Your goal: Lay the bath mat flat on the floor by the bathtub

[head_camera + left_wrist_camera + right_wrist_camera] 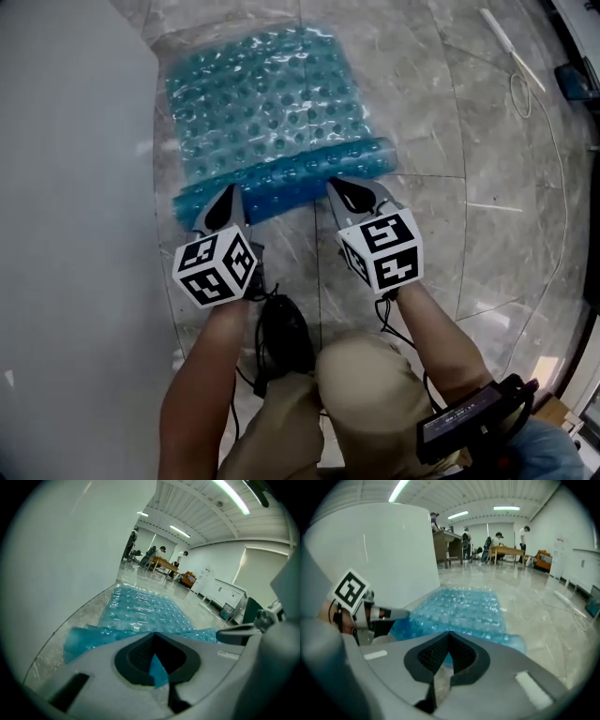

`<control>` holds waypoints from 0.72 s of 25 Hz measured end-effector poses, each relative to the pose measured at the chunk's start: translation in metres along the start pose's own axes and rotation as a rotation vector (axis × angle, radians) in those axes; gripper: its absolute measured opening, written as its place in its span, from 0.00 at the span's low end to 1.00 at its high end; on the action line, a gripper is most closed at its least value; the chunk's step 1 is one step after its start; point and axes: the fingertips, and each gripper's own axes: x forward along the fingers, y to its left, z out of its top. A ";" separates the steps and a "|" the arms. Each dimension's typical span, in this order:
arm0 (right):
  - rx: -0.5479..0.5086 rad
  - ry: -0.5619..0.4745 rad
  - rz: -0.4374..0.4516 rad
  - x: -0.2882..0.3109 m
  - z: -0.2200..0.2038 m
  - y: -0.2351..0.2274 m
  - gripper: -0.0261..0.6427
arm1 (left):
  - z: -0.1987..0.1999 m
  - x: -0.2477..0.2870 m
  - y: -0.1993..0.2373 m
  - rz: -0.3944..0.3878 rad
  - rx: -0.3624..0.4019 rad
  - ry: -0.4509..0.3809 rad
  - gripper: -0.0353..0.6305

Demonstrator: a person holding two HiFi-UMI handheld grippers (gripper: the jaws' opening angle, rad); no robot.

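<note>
- Head view: the bath mat, translucent blue plastic with rows of raised bubbles, lies on the glossy marble floor beside the smooth white bathtub. Its near edge is curled into a roll.
- Jaws of the left gripper pinch a blue fold of that edge.
- Jaws of the right gripper are clamped on the same edge.
- Both grippers point forward and down, forearms side by side.

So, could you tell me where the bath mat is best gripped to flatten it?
Grip the curled near edge of the bath mat, towards each end, coming low from the near side: the rest lies flat, and only that roll stands up enough to pinch. The left claw and right claw are shut there.
</note>
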 end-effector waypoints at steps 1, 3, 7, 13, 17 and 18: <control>-0.003 -0.038 -0.024 -0.005 0.011 -0.007 0.05 | -0.006 -0.003 -0.002 -0.005 0.002 0.000 0.06; -0.012 -0.065 -0.063 0.000 0.023 -0.019 0.05 | -0.017 -0.010 -0.005 -0.011 -0.030 0.008 0.06; -0.023 -0.022 -0.074 0.023 0.018 -0.023 0.05 | -0.043 -0.027 -0.010 -0.017 -0.050 0.077 0.06; -0.099 0.007 -0.125 0.018 -0.017 -0.014 0.05 | -0.035 -0.058 -0.032 -0.044 0.065 0.001 0.06; -0.087 -0.005 -0.105 0.001 -0.036 -0.005 0.05 | -0.022 -0.058 -0.029 -0.021 0.064 -0.024 0.06; -0.083 -0.002 -0.094 -0.004 -0.041 -0.002 0.05 | -0.021 -0.060 -0.028 -0.011 0.065 -0.024 0.06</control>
